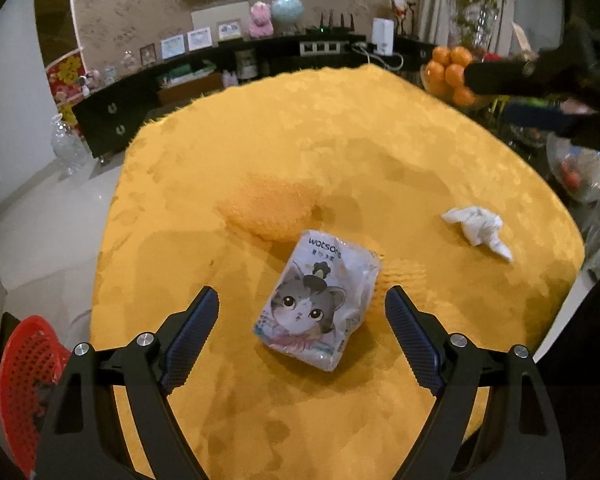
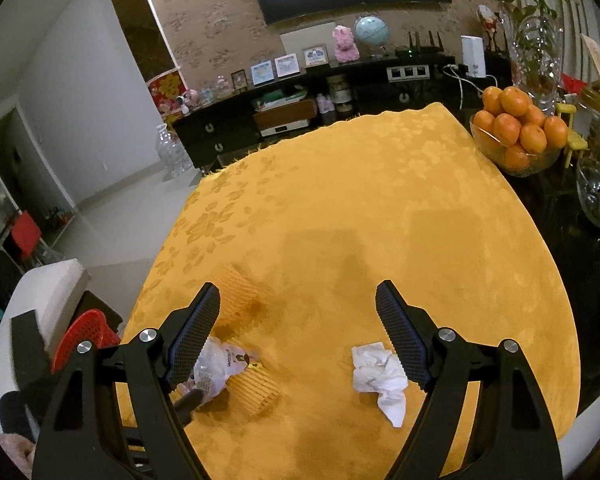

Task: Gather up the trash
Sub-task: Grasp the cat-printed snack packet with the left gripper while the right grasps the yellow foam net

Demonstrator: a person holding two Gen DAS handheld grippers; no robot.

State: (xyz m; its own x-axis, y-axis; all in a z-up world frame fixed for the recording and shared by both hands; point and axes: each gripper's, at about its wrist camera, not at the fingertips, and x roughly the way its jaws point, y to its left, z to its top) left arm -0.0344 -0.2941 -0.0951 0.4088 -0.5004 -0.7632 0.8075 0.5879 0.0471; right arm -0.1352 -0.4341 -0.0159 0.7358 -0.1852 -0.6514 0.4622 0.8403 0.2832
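A crumpled tissue pack with a cat picture [image 1: 320, 308] lies on the yellow tablecloth [image 1: 340, 140]. My left gripper [image 1: 302, 292] hovers over it, open, with the pack in the gap and neither pad touching it. A crumpled white tissue [image 1: 478, 228] lies to the right. In the right wrist view that white tissue [image 2: 378, 372] sits just inside the right finger of my open right gripper [image 2: 298, 287], untouched. The tissue pack [image 2: 216, 364] shows partly behind its left finger. Two yellow foam net sleeves [image 2: 240, 292] [image 2: 256, 388] lie near the pack.
A red mesh basket [image 1: 24, 380] stands below the table's left edge. A glass bowl of oranges [image 2: 516, 132], a vase and other glass bowls [image 1: 580, 172] crowd the dark table edge at right. A low black cabinet [image 2: 228, 128] lines the far wall.
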